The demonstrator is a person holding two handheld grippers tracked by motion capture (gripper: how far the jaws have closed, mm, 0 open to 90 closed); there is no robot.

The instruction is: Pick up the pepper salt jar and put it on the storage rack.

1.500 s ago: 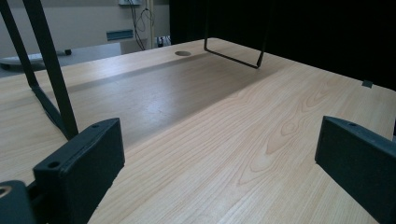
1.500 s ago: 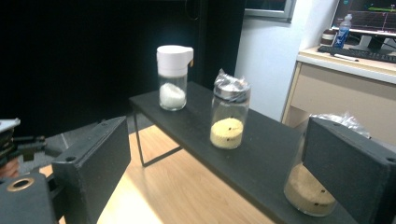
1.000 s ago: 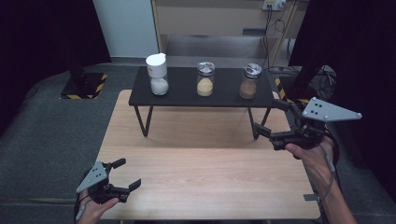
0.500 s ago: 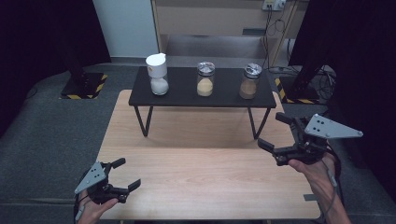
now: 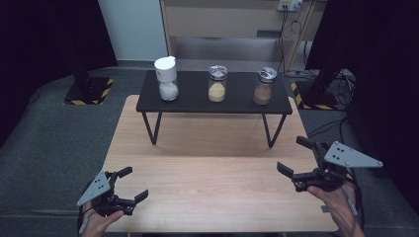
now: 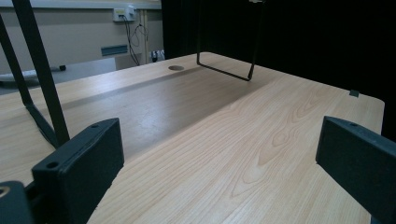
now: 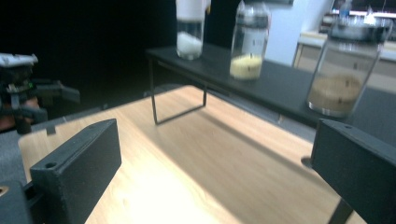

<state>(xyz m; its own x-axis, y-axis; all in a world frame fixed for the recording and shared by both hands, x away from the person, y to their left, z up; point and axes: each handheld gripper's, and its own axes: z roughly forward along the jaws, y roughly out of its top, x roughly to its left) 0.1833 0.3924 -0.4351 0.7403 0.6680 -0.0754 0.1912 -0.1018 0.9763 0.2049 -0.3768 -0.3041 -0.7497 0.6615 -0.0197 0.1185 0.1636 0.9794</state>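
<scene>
Right gripper [image 5: 297,159]: blocky matte-black jaws spread wide, nothing between them, held over the right edge of the pale wood-grain table [image 5: 207,173]. Left gripper [image 5: 132,182]: jaws equally wide, empty, low at the near left corner. Well apart from both, a black shelf [image 5: 192,98] on thin wire legs carries three glass jars: white-capped jar [image 5: 167,79] of white powder, middle jar [image 5: 217,84] of yellow grains, brown-filled jar [image 5: 263,86] nearest the right gripper.

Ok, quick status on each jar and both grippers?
White-capped jar: upright on the black shelf, capped, white contents.
Middle jar: upright, lidded, yellow contents.
Right jar: upright, lidded, brown contents.
Left gripper: open, empty.
Right gripper: open, empty.
</scene>
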